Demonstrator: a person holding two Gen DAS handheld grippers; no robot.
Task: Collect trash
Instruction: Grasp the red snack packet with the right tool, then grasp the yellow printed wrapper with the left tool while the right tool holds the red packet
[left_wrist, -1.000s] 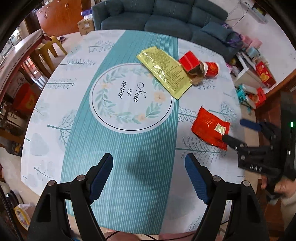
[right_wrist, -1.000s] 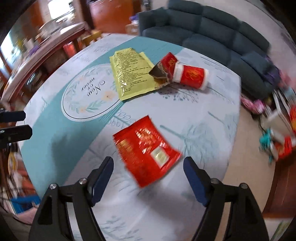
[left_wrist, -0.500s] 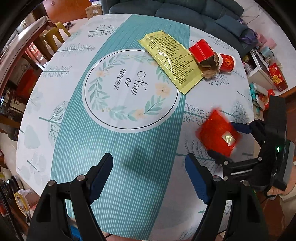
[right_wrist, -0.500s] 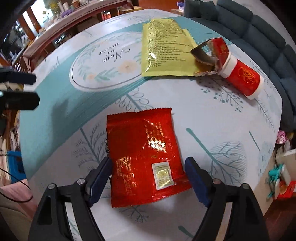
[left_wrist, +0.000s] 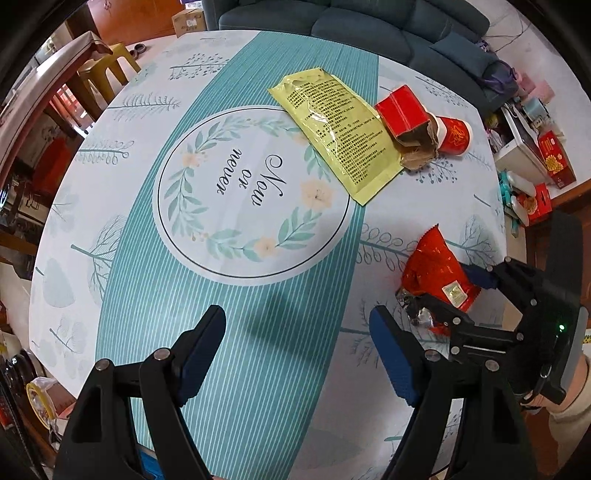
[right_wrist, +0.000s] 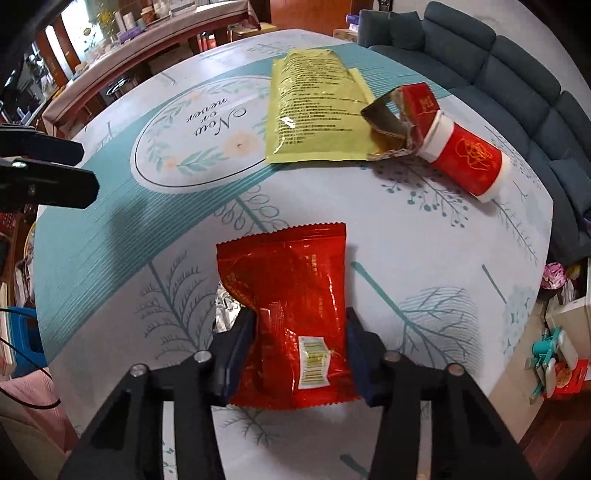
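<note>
Now the right gripper (right_wrist: 301, 343) has its jaws pinched on the sides of a red snack bag (right_wrist: 291, 306), crumpling it near the table's (right_wrist: 424, 258) edge, with silver lining showing at one side. Meanwhile the left gripper (left_wrist: 297, 354) hovers over the teal stripe, jaws wide apart and holding nothing. Farther off, a yellow packet (left_wrist: 336, 129) lies flat; a torn red carton (left_wrist: 406, 118), its open end gaping, touches a red cup (left_wrist: 454, 136) lying on its side. Whether either holds anything cannot be told.
</note>
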